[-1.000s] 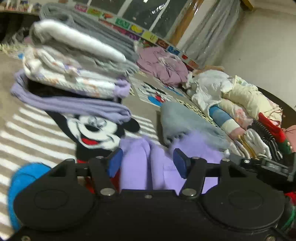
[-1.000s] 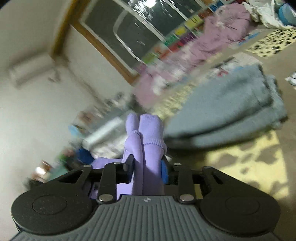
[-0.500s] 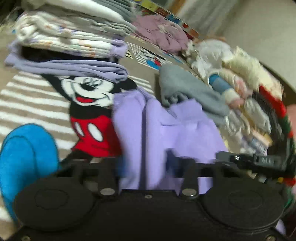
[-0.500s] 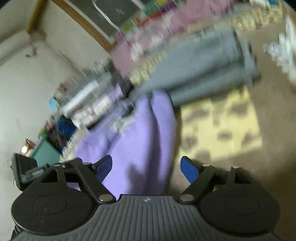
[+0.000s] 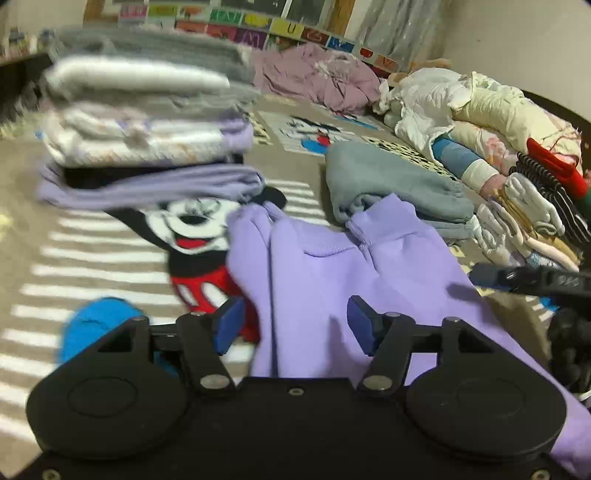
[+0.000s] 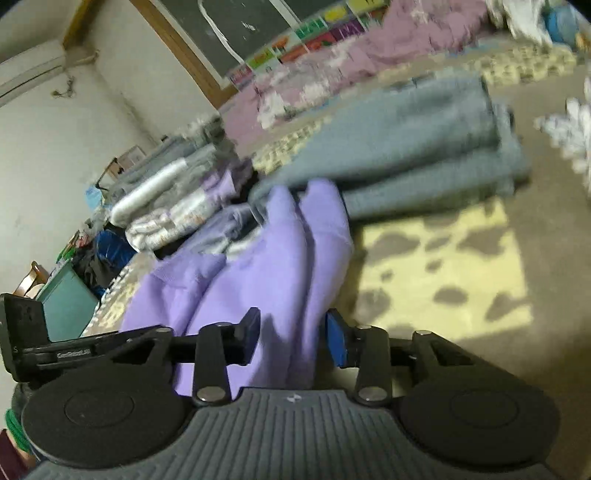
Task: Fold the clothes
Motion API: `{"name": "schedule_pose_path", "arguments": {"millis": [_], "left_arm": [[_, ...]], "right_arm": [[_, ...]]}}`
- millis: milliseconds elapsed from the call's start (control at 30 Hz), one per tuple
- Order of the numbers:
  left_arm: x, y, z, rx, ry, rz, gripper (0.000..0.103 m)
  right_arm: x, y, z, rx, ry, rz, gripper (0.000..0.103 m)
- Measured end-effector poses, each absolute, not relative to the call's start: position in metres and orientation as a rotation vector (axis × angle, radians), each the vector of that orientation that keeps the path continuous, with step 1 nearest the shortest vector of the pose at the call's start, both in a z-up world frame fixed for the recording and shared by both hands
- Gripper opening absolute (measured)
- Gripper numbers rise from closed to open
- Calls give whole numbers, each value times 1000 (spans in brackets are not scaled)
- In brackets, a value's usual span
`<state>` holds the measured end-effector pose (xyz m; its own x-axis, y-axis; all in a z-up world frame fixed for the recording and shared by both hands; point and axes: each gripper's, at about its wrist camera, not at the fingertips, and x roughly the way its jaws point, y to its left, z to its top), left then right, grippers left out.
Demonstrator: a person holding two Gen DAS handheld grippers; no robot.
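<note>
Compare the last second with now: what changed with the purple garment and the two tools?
The right tool let go of the purple garment, which dropped from held up to spread on the blanket; its jaws now stand partly open around a fold. The left tool stayed open. The folded stack and grey garment kept their places.

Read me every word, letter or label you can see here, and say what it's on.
"U": on the yellow square tile in the coloured alphabet border along the wall.
Other tiles in that border: letters too blurred to read.
White print on the black plastic bracket: too small and blurred to read.
No other text is visible.
</note>
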<state>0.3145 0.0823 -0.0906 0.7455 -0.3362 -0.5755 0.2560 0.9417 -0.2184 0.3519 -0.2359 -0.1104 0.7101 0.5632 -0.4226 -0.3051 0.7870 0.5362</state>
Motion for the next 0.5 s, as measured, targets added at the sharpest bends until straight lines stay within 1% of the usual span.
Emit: {"name": "schedule_pose_path", "arguments": {"millis": [133, 267, 300, 333, 400, 467, 500], "left_arm": [[275, 90, -65, -59, 592, -258, 63], [228, 90, -37, 20, 508, -222, 65], [216, 89, -31, 32, 494, -218, 66], [204, 88, -26, 51, 479, -212, 69], [176, 81, -19, 123, 447, -203, 72], [151, 73, -24, 202, 431, -214, 81], [139, 70, -27, 241, 423, -219, 81]], "right_arm": [[326, -240, -91, 407, 541, 488, 53], [272, -235, -62, 267, 445, 503, 54], [257, -233, -55, 230, 418, 509, 56], [241, -230, -49, 191, 392, 513, 59], [205, -222, -40, 102, 350, 528, 63], [173, -214, -34, 23, 319, 540, 64], [157, -209, -31, -16, 303, 545, 64]]}}
